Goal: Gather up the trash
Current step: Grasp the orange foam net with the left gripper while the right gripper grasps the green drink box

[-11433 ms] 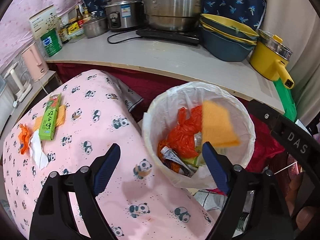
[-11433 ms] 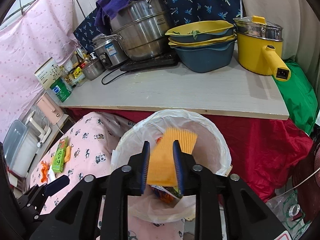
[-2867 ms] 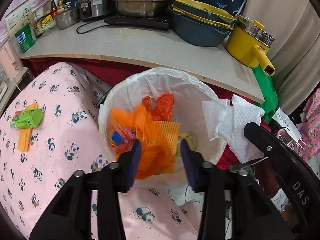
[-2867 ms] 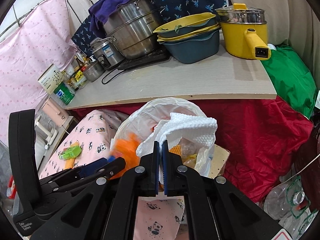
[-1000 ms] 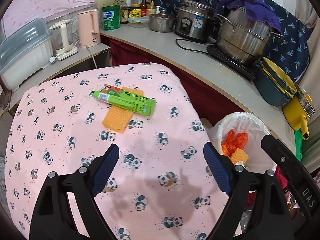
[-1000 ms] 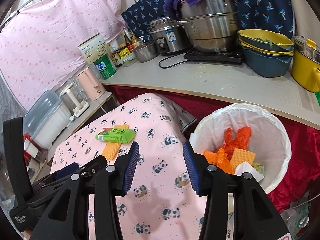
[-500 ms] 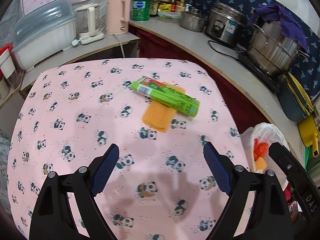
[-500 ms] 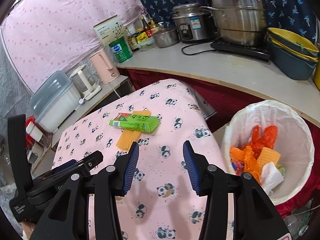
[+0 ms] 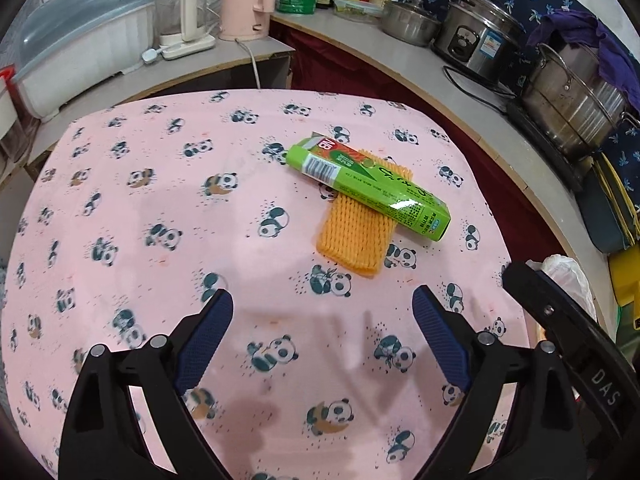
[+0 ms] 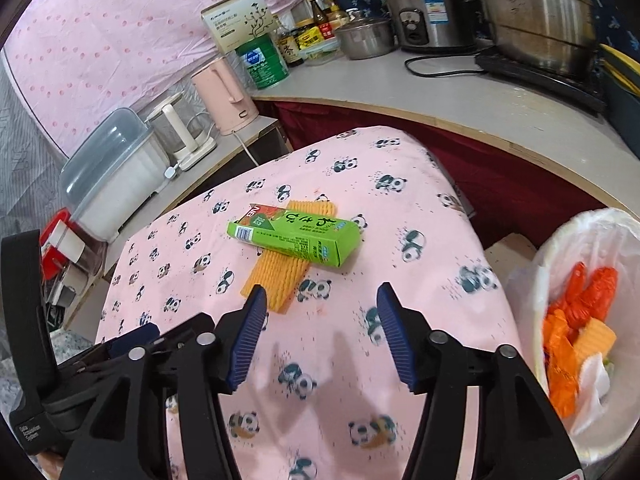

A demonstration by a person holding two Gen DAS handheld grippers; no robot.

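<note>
Both sets of fingers hang empty over a tabletop (image 9: 120,208) covered in pink cloth printed with pandas. On the left gripper (image 9: 322,316) the blue-padded fingers (image 9: 204,340) stand spread wide with only cloth between them. On the right gripper (image 10: 320,308) the fingers (image 10: 394,332) are parting further at this moment, and nothing lies between their pads. Ahead of both, near the middle of the cloth, a green carton (image 9: 368,190) lies on its side, resting across one end of an orange foam net sleeve (image 9: 354,236); the sleeve's other end sticks out from under the carton toward the grippers. In the right wrist view the same carton (image 10: 294,238) and sleeve (image 10: 276,280) sit just beyond the right gripper's left fingertip, apart from it. Off the tabletop's edge, to the right, stands a bin lined with a white bag (image 10: 560,248), holding orange plastic scraps (image 10: 588,292), an orange foam piece (image 10: 598,338) and crumpled white paper (image 10: 594,380). Behind the tabletop a curved counter (image 10: 440,96) carries a rice cooker (image 10: 430,16), a large steel pot (image 10: 536,12), a small steel pan (image 10: 366,38), a green tin (image 10: 262,60) and a pink kettle (image 10: 224,96). Part of the left gripper's black body shows at the lower left of the right wrist view.
</note>
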